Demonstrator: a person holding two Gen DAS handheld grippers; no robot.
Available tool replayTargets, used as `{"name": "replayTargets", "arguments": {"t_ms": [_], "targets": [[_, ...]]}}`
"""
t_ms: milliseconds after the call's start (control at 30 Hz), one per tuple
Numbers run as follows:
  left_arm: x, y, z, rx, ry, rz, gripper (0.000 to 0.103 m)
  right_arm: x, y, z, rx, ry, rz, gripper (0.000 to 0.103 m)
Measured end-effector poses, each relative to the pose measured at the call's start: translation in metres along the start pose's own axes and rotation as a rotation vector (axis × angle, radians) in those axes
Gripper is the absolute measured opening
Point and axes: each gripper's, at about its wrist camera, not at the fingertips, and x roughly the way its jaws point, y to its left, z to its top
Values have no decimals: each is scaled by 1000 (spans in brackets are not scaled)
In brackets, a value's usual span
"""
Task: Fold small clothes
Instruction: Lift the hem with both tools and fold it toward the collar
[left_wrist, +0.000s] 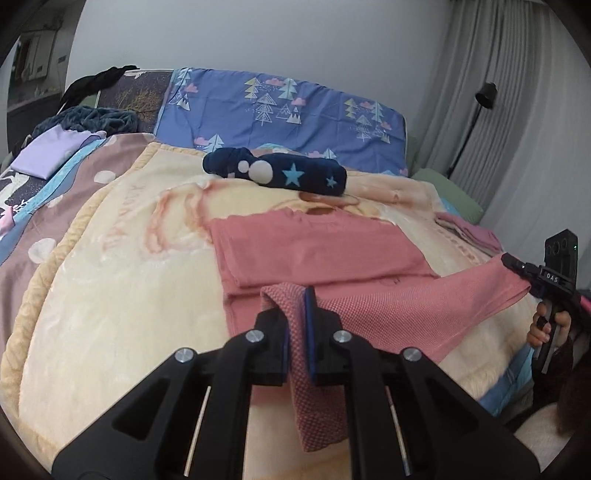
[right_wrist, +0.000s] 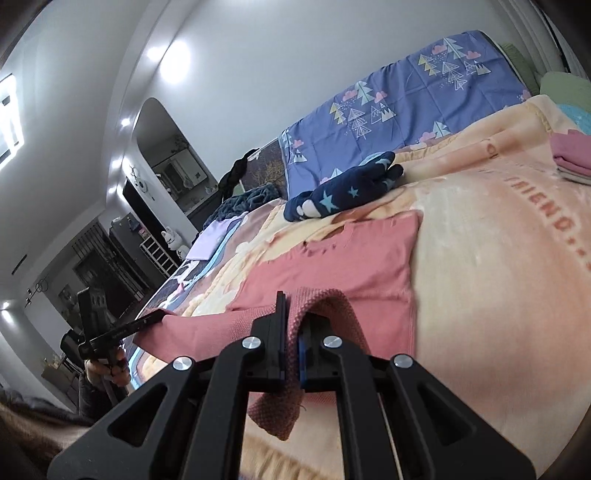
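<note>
The pink knit garment (left_wrist: 332, 258) lies on the cream blanket (left_wrist: 110, 258) of the bed, its far part already flat and folded, while its near hem is lifted from the blanket and stretched between the two tools. The left hand-held gripper (left_wrist: 297, 314) is clamped on one corner of the hem, and the right hand-held gripper (right_wrist: 293, 325) is clamped on the other corner. I think the main risk is an uneven fold: if one corner travels further than the other, the edge will land crooked over the flat part. The knit is loose and may also slip out of the jaws or stretch if pulled too tight. The navy star-patterned cloth (left_wrist: 275, 171) lies near behind, and a long forward move could disturb it.
</note>
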Motion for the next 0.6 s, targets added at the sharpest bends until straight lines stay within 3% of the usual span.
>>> {"name": "replayTargets", "arguments": {"t_ms": [167,267,433,567,600], "targets": [[52,17,40,-10,5,8,9,60,-33,37,14,31,-79,4],[97,35,52,-56,49,19,9,100,-64,44,74,85,-115,4],[165,66,39,-118,173,51,9,145,-102,28,127,181,-190,4],[173,77,28,-156,196,24,10,144,-111,26,151,205,-160,6],[169,77,27,-157,191,17,11,140,-109,26,142,214,-159,11]]}}
